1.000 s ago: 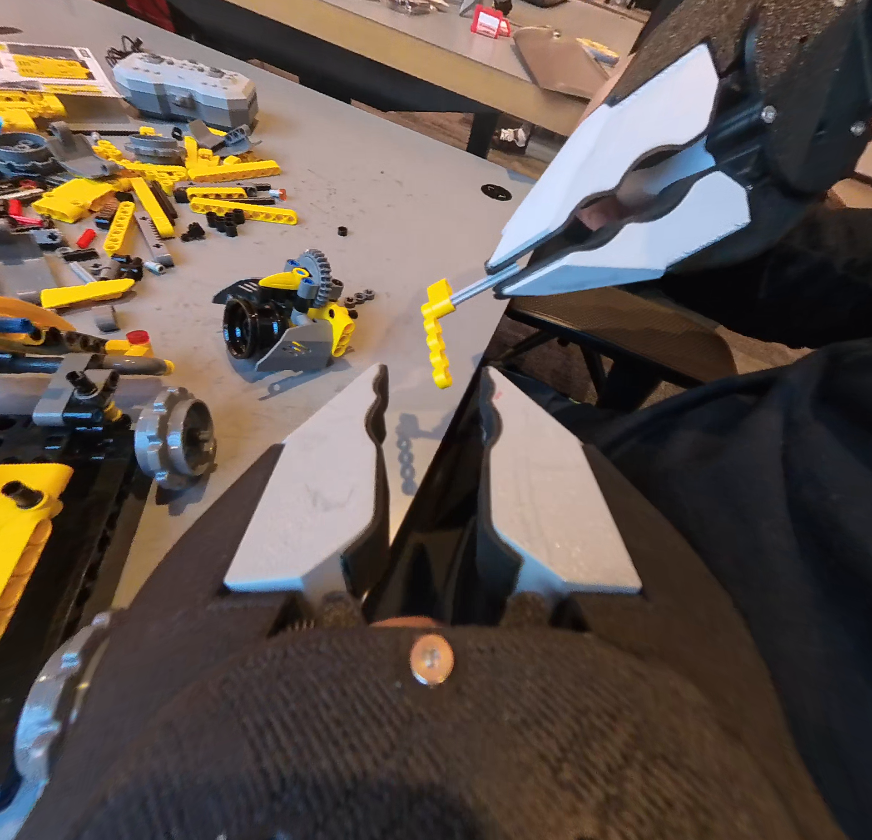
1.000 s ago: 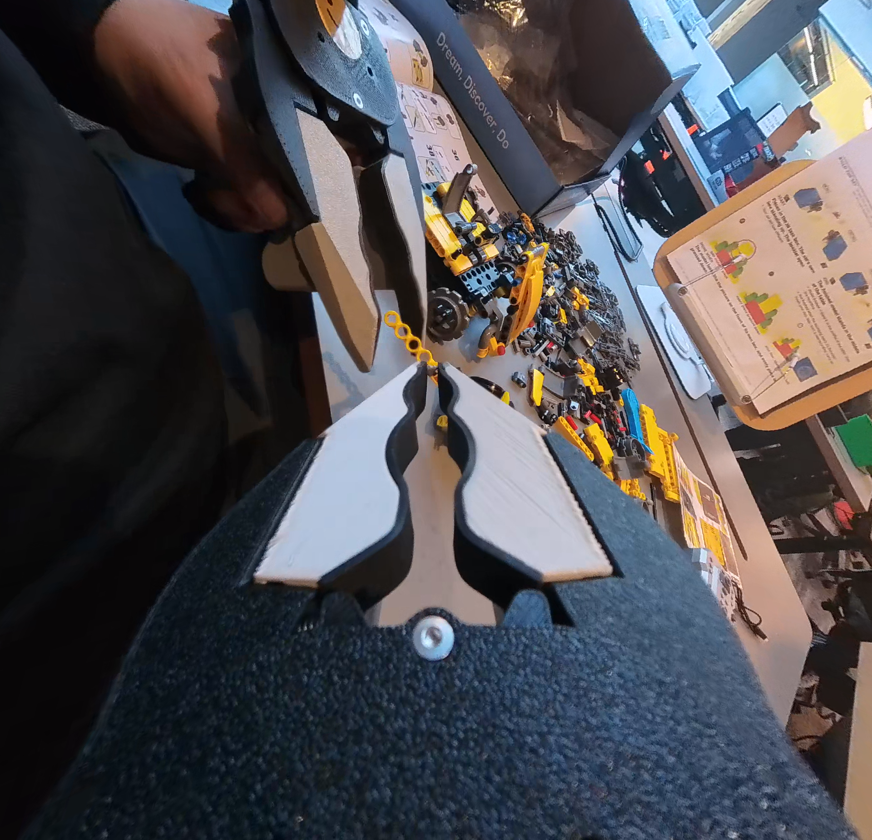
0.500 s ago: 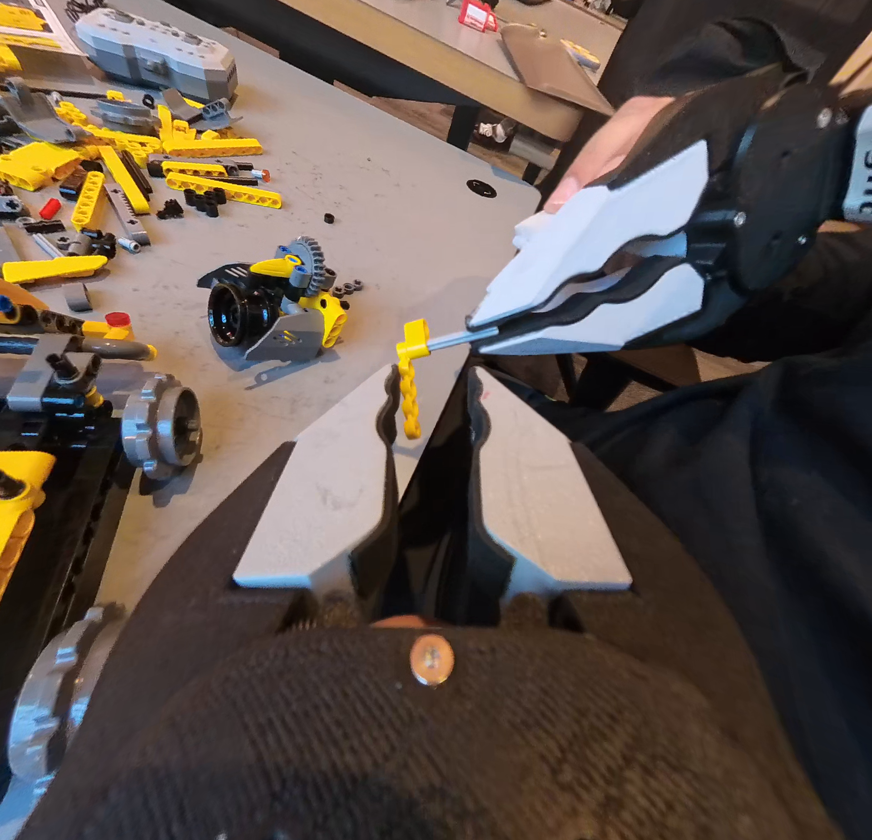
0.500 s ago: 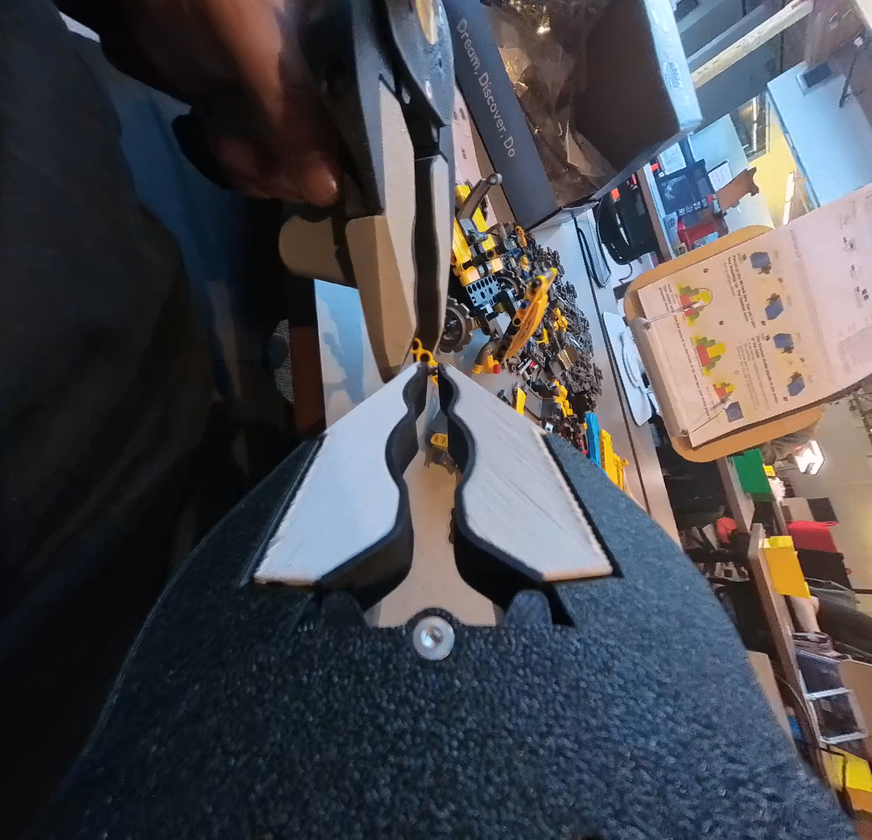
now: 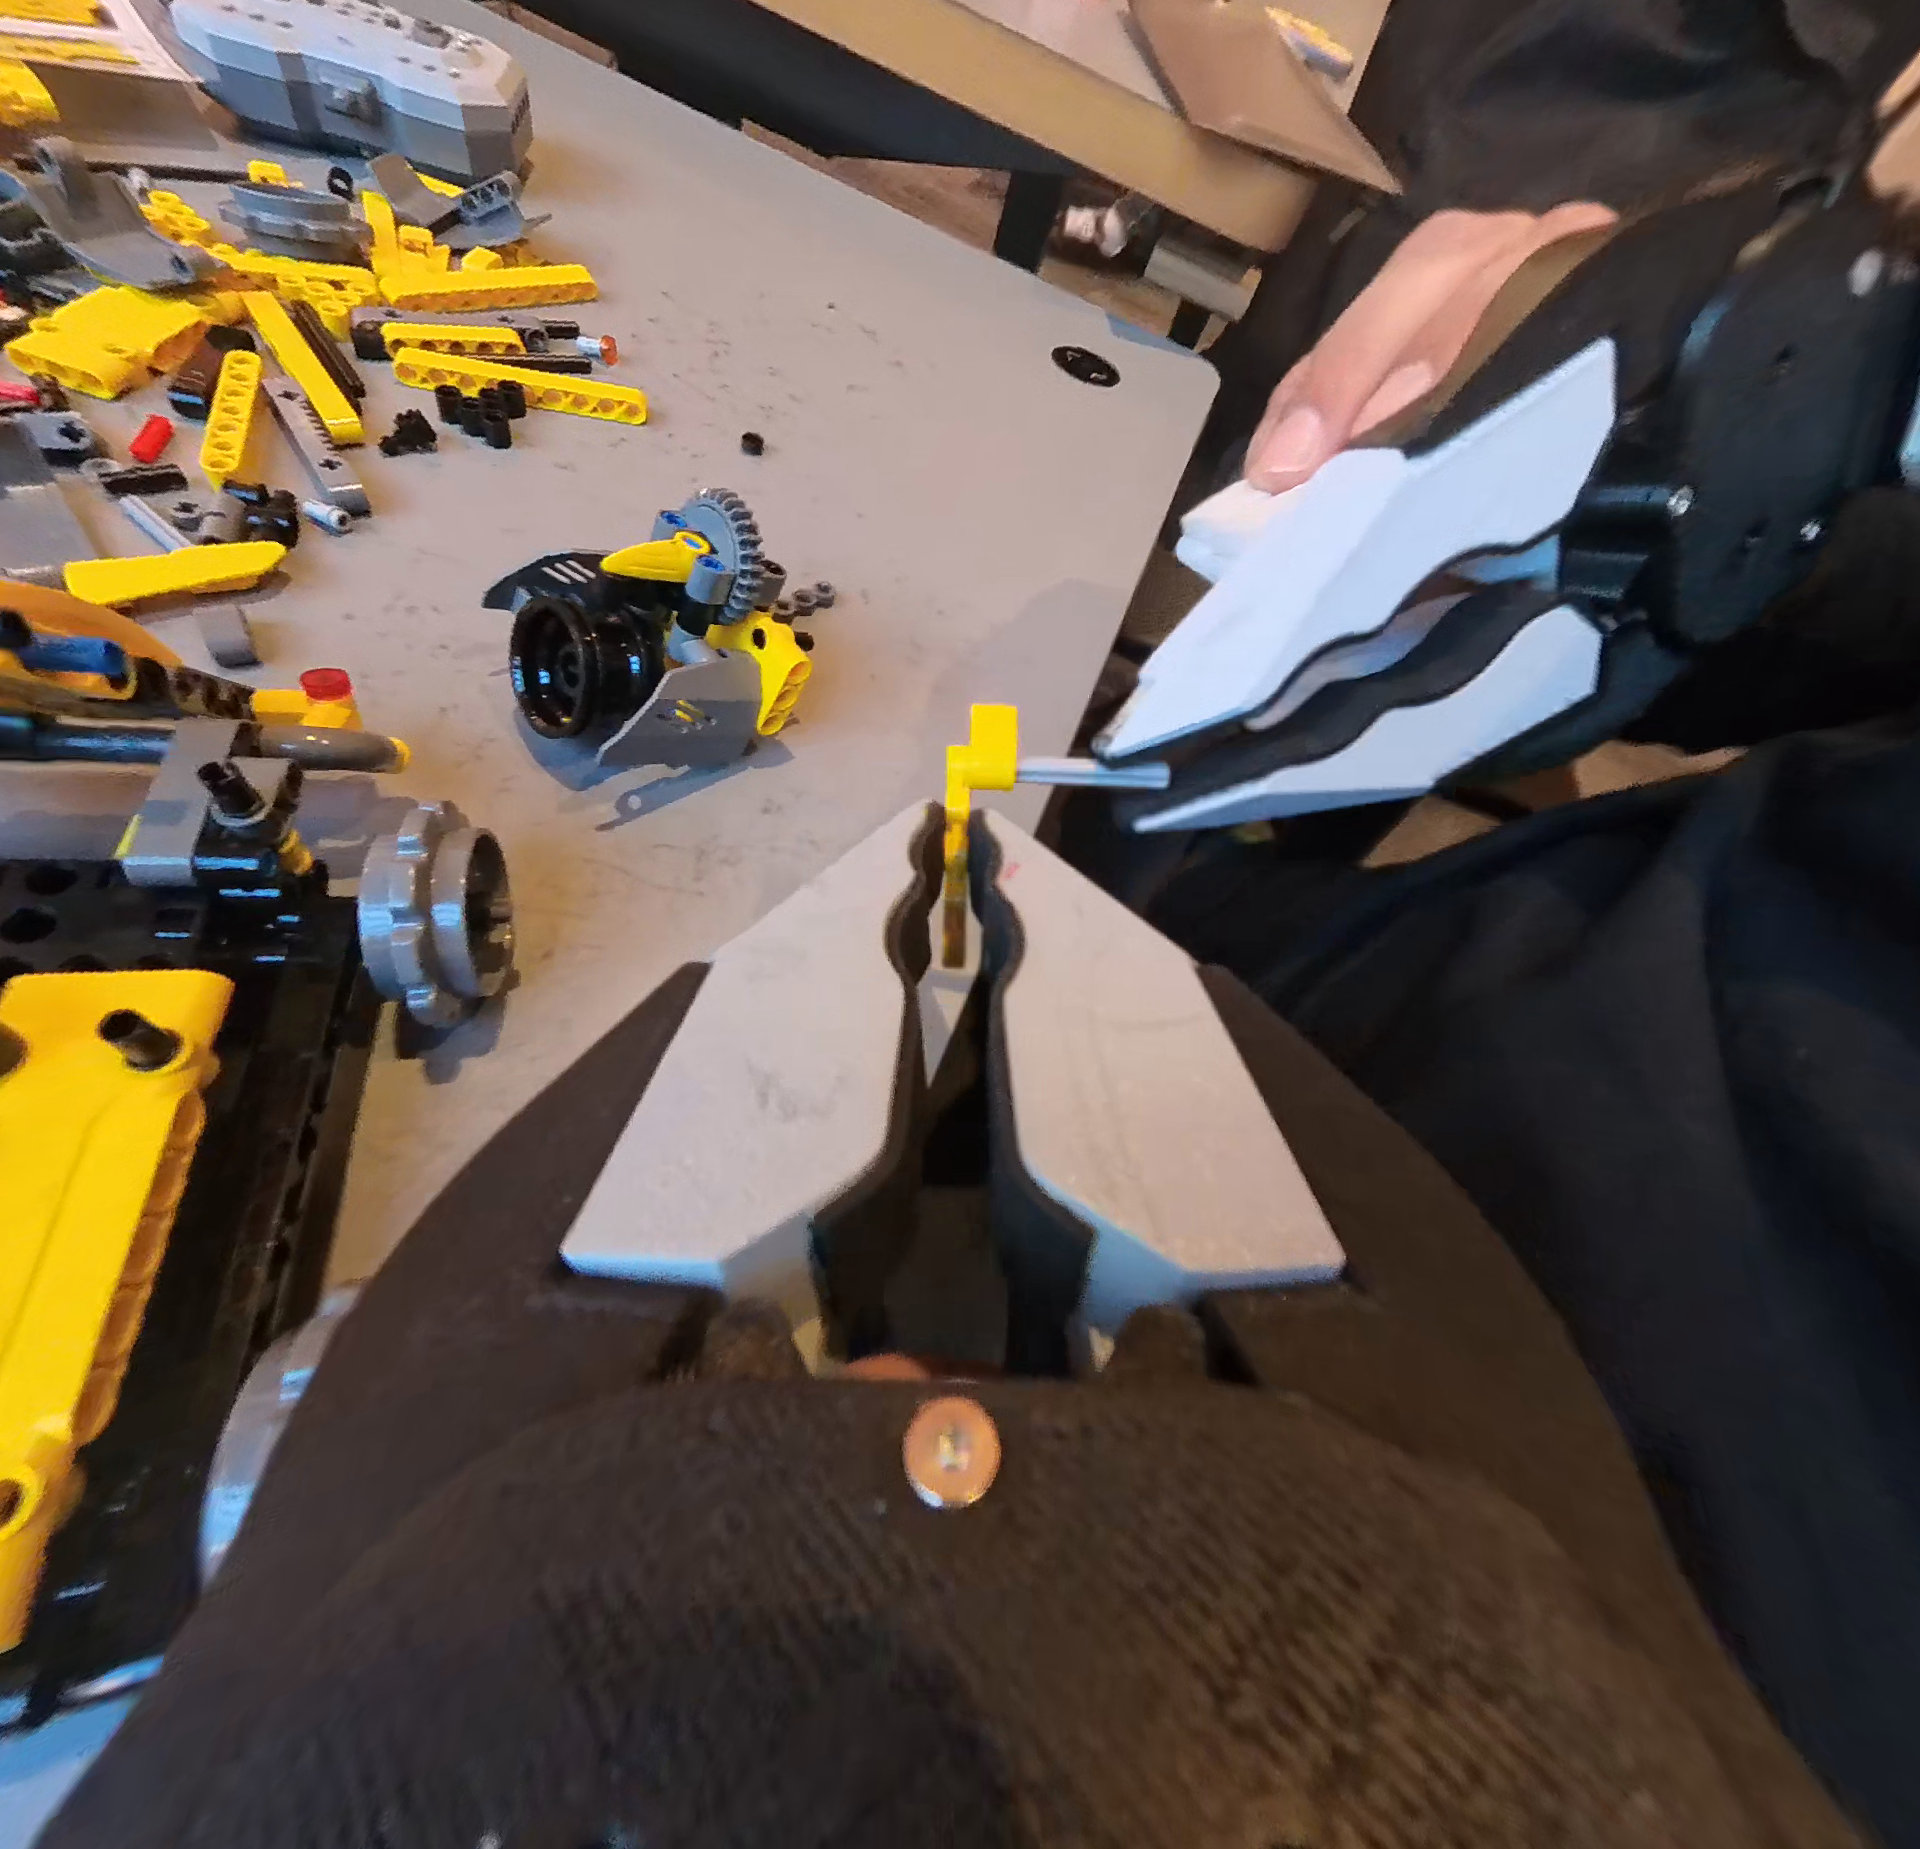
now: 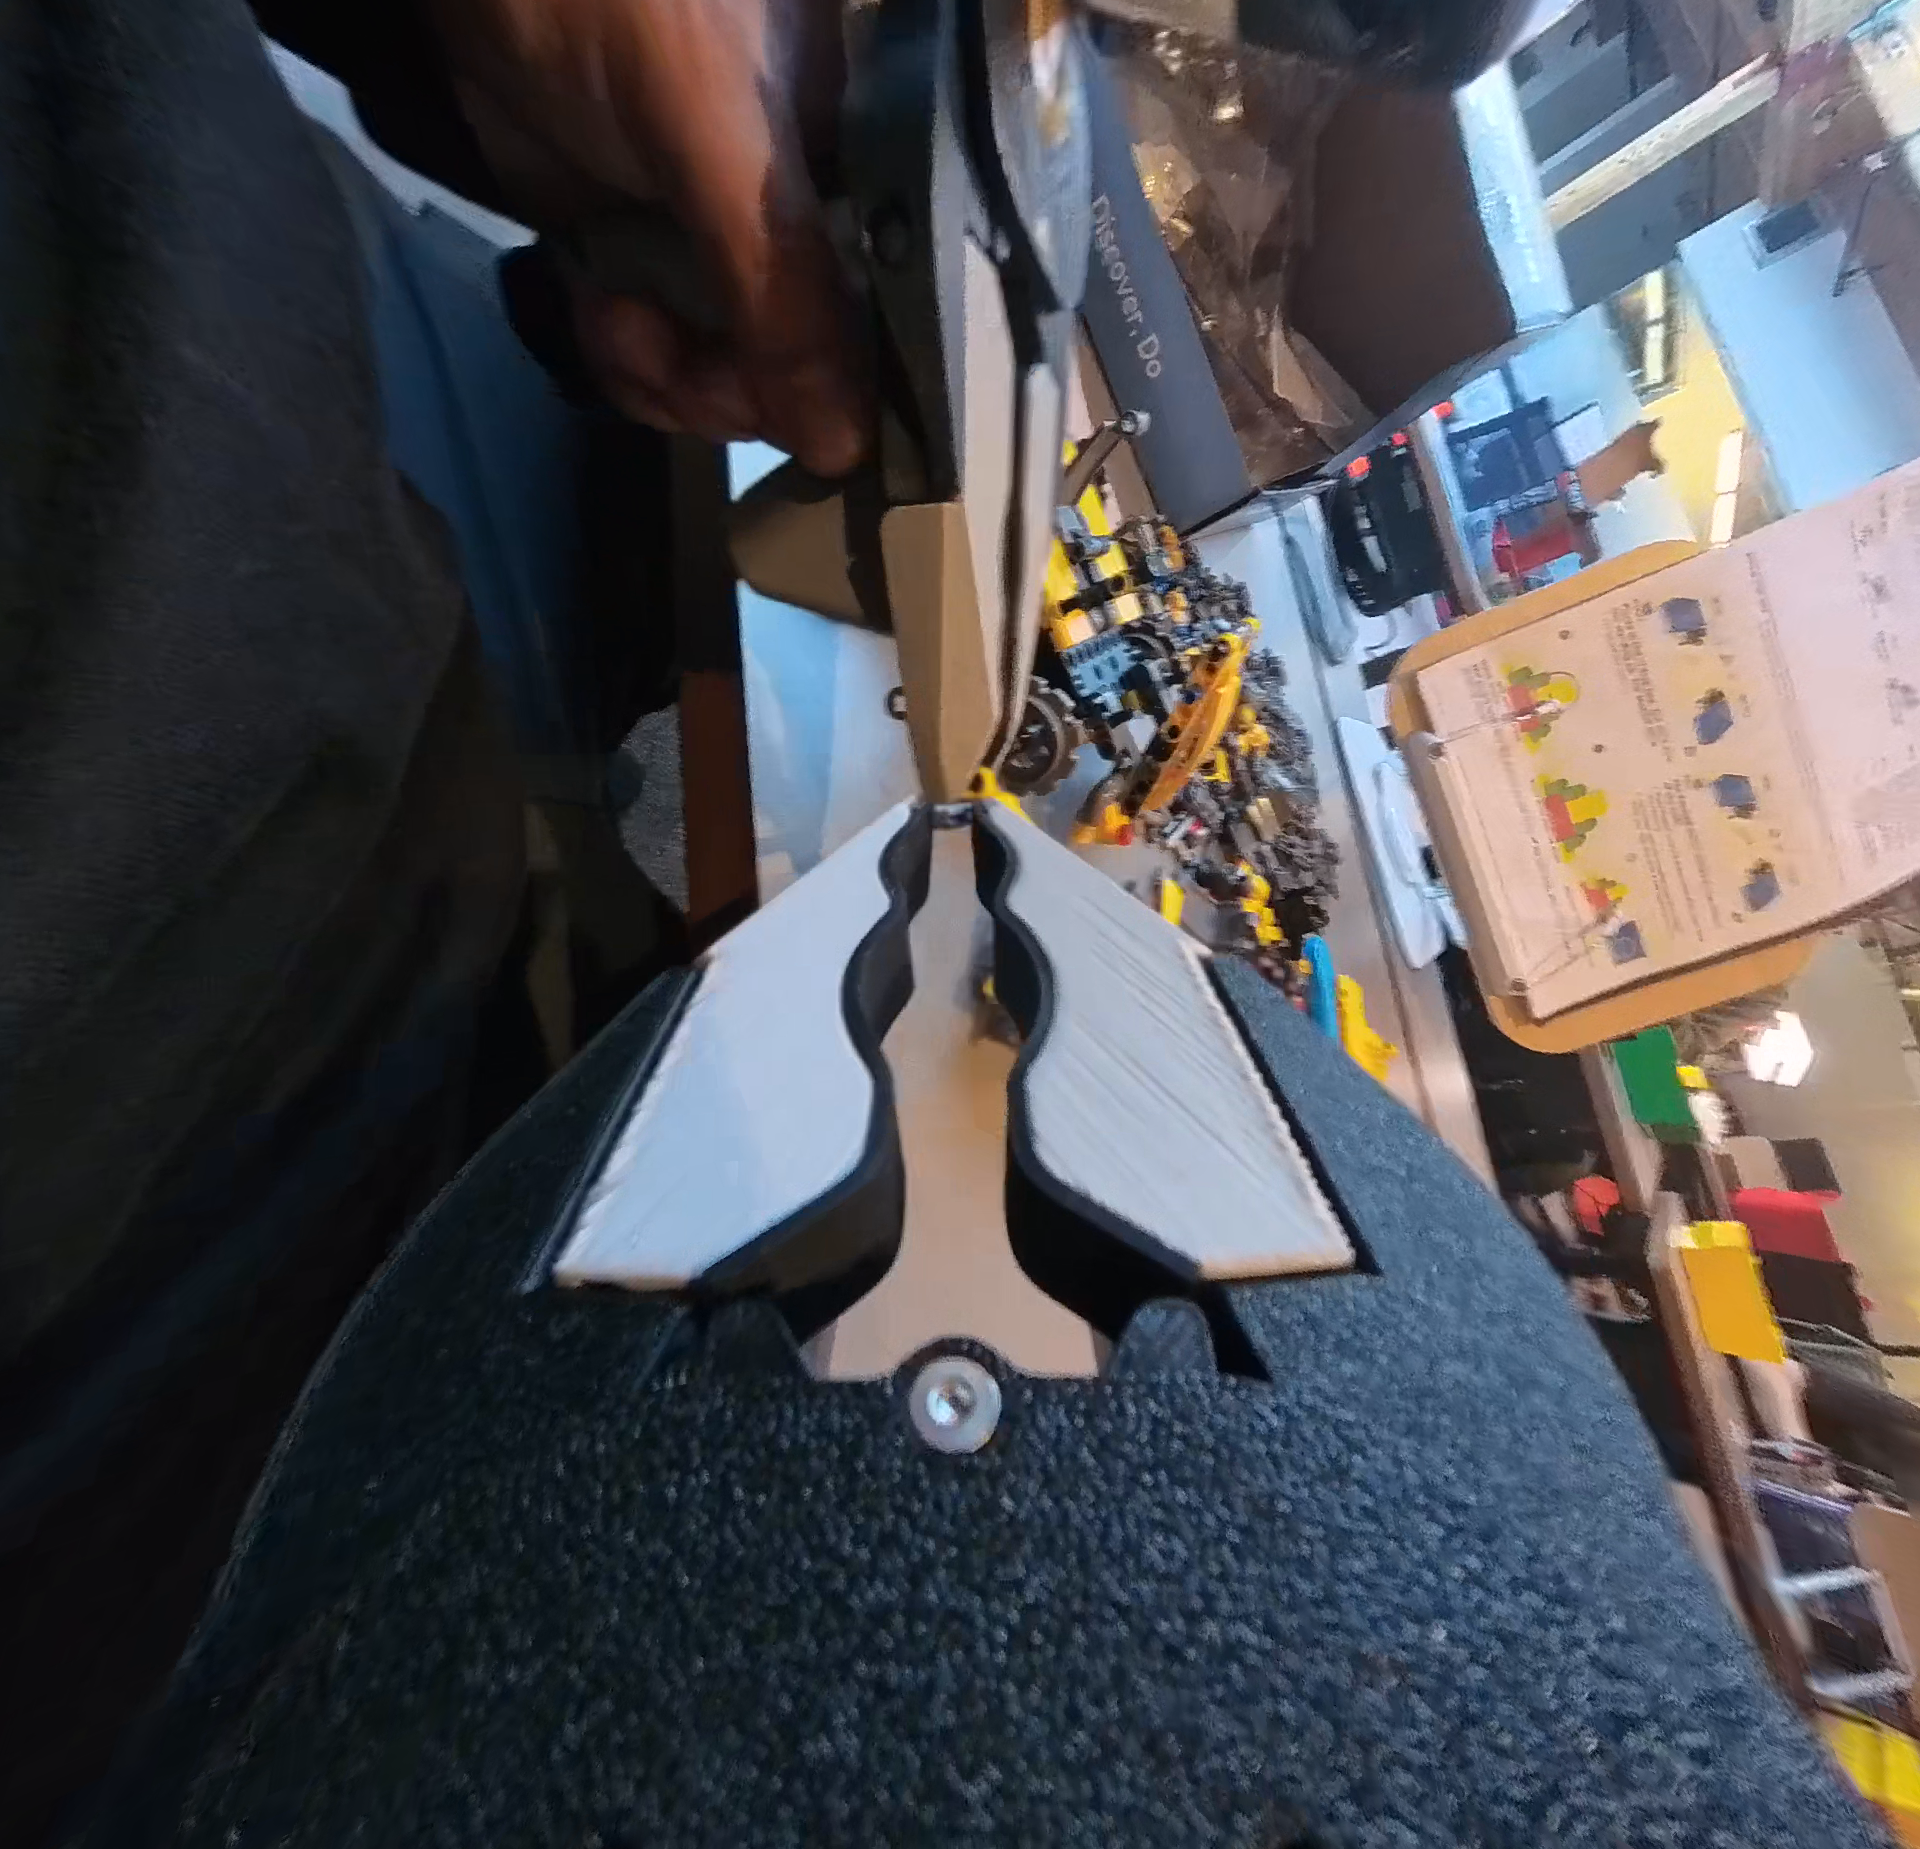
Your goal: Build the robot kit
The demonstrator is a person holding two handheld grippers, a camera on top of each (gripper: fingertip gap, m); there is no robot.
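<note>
Grey table (image 5: 935, 272) lay ahead-left of both grippers, strewn with yellow beams; small wheel-and-gear assembly (image 5: 665, 656) stood apart near edge. Left gripper (image 5: 951, 833) had jaws drawn in on lower arm of yellow bent beam (image 5: 982, 750), beam's long axis running up out of its fingertips, held off table's near corner. Right gripper (image 5: 1127, 765) came in from right, clamped on grey axle (image 5: 1081, 769); axle lay crosswise, its tip seated in beam's upper end.

Grey tongs (image 5: 961, 843), blk textured housing
</note>
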